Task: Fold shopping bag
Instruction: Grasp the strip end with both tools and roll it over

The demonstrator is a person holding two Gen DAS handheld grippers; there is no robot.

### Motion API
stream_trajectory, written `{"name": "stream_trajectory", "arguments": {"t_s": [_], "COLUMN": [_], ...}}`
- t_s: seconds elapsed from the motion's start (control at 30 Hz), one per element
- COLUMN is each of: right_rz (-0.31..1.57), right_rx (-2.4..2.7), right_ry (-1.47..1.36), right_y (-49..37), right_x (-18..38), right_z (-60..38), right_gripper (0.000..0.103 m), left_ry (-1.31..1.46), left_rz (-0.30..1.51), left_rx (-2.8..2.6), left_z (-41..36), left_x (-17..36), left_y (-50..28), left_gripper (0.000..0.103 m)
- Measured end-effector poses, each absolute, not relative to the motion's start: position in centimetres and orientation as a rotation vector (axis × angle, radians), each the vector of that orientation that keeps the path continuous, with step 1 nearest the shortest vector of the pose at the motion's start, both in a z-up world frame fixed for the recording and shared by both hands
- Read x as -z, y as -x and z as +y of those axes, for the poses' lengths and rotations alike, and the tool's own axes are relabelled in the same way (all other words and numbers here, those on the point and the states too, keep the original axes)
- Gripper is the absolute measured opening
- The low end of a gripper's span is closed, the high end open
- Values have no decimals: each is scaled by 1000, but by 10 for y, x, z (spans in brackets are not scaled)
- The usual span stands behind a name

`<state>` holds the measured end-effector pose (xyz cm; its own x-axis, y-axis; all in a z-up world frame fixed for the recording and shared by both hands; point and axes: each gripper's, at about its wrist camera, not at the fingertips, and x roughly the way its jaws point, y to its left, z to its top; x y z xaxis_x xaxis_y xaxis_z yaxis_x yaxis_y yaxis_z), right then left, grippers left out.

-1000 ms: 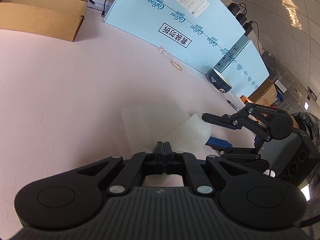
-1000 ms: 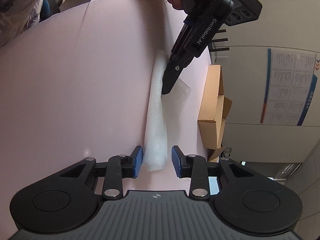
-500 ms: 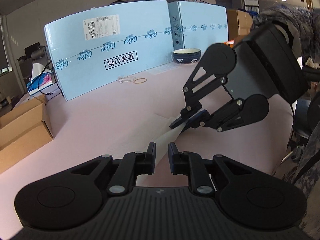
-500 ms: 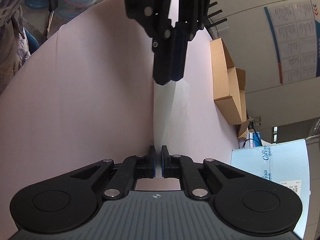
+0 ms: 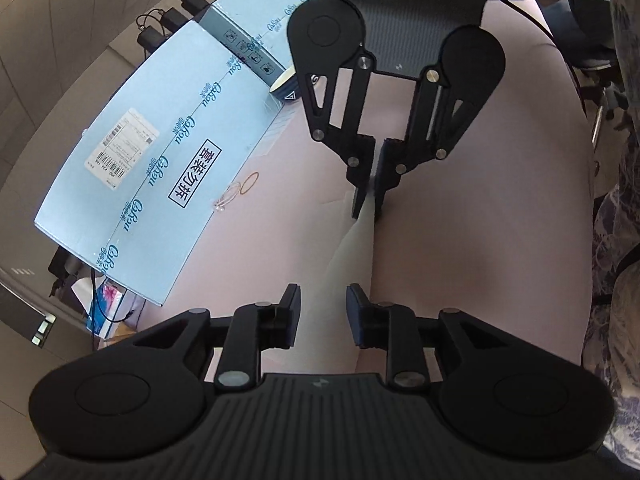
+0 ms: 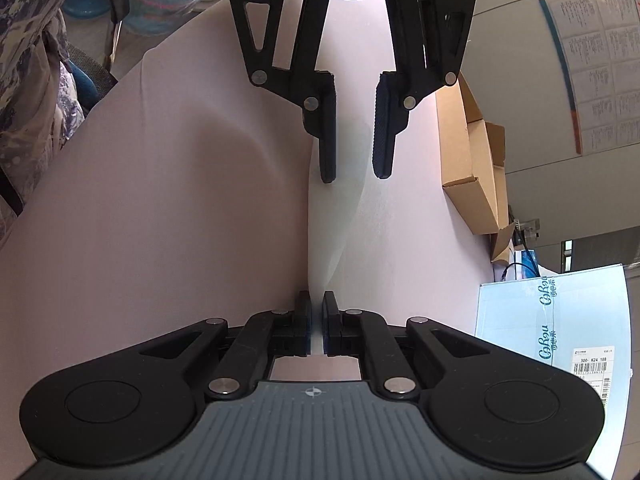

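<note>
- table [image 6: 160, 200]: plain pale pink
- shopping bag [image 6: 332, 232]: translucent white, no print
- left tongs [image 5: 322, 312]: black, blue pads
- right tongs [image 6: 316, 322]: black, blue pads
- big box [image 5: 160, 152]: light blue, repeated teal logo, white barcode label
- cardboard boxes [image 6: 476, 168]: plain brown
- bowl [image 5: 286, 88]: dark blue, white inside
- rubber band [image 5: 250, 182]: orange-brown
- sleeve [image 6: 28, 60]: blue-grey and white mottled pattern

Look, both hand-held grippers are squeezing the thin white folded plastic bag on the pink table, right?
Not quite. Only the right hand-held gripper is squeezing the thin white folded plastic bag. The left hand-held gripper is opening, its pads standing apart from the bag lying between them, as the left wrist view shows. The bag does lie on the pink table.
</note>
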<state>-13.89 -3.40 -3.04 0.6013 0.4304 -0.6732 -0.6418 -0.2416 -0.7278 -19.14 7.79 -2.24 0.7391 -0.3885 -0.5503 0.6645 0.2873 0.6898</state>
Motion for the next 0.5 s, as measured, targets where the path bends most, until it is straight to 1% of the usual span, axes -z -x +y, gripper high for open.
{"name": "stream_trajectory", "arguments": {"t_s": [0.03, 0.1, 0.17, 0.2, 0.23, 0.37, 0.43, 0.5], "right_rz": [189, 198, 221, 232, 242, 287, 327, 414], "right_rx": [-1014, -1016, -1018, -1019, -1023, -1065, -1115, -1207], "right_ry": [1506, 1489, 1440, 1416, 1392, 1298, 1226, 1085], "right_y": [138, 135, 130, 127, 122, 105, 96, 76], "right_x": [30, 30, 27, 27, 26, 27, 21, 16], "right_z": [-33, -31, -30, -29, -32, -41, -42, -52], "right_gripper": [6, 6, 6, 6, 6, 7, 7, 7], "left_ry": [-1079, -1086, -1070, -1045, -1007, -866, -758, -625], "left_rz": [302, 316, 341, 381, 422, 524, 614, 750], "left_rx": [727, 736, 744, 751, 756, 807, 862, 952], "left_z": [77, 76, 76, 77, 79, 90, 98, 112], "left_x": [23, 23, 23, 21, 19, 10, 1, -9], "left_y": [190, 186, 183, 180, 176, 165, 154, 129], "left_gripper": [40, 39, 25, 8, 6, 4, 4, 5]}}
